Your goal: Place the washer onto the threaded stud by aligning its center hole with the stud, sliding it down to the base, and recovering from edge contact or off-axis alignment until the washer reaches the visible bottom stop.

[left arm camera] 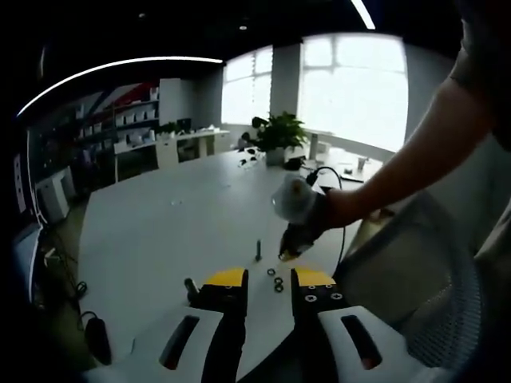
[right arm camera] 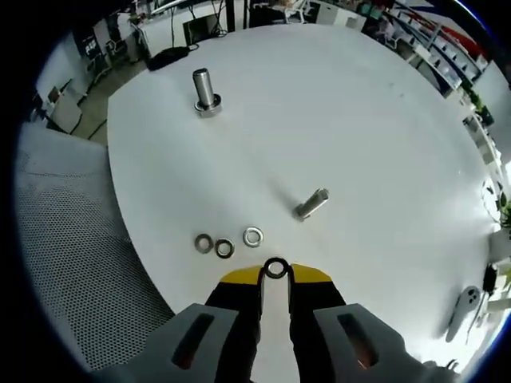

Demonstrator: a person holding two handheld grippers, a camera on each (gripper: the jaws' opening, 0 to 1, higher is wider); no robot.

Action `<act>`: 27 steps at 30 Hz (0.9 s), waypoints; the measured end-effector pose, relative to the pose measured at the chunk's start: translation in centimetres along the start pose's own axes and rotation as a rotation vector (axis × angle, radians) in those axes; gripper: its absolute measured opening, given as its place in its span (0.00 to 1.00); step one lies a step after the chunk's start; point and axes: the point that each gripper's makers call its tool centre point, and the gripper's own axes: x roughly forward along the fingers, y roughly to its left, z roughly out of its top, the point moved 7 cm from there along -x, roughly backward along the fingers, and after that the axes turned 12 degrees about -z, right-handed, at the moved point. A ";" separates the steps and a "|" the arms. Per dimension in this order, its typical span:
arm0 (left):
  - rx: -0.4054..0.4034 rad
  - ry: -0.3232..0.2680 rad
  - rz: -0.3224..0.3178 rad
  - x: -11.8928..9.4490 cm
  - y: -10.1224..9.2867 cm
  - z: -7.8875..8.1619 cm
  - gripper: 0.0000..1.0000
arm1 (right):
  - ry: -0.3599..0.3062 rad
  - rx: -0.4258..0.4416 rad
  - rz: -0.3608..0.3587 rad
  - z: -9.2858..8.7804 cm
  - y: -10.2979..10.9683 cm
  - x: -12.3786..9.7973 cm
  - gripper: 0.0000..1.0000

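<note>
Washer (right arm camera: 275, 269) pinched upright between tips of right tool (right arm camera: 275, 271), low over white tabletop (right arm camera: 359, 120). Three loose washers (right arm camera: 226, 243) flat just beyond, left. Threaded stud (right arm camera: 310, 205) farther out, right of center; larger bolt (right arm camera: 205, 92) far left. Left tool (left arm camera: 269, 281) spread, grasping nothing, near tabletop edge.

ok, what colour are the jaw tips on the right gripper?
Yellow tips on black jaws of the right gripper, pinching a small metal washer; clearest in the right gripper view.
</note>
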 end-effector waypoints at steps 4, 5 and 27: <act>-0.003 -0.004 -0.001 0.0 0.1 0.0 0.19 | -0.020 -0.006 -0.008 0.5 -0.6 -0.5 0.13; -0.003 -0.006 -0.001 0.0 0.1 0.1 0.19 | -0.026 -0.007 -0.010 0.6 -0.7 -0.6 0.13; -0.005 0.000 0.004 -0.1 0.1 0.0 0.19 | -0.100 -0.055 -0.023 3.7 -2.4 -1.4 0.13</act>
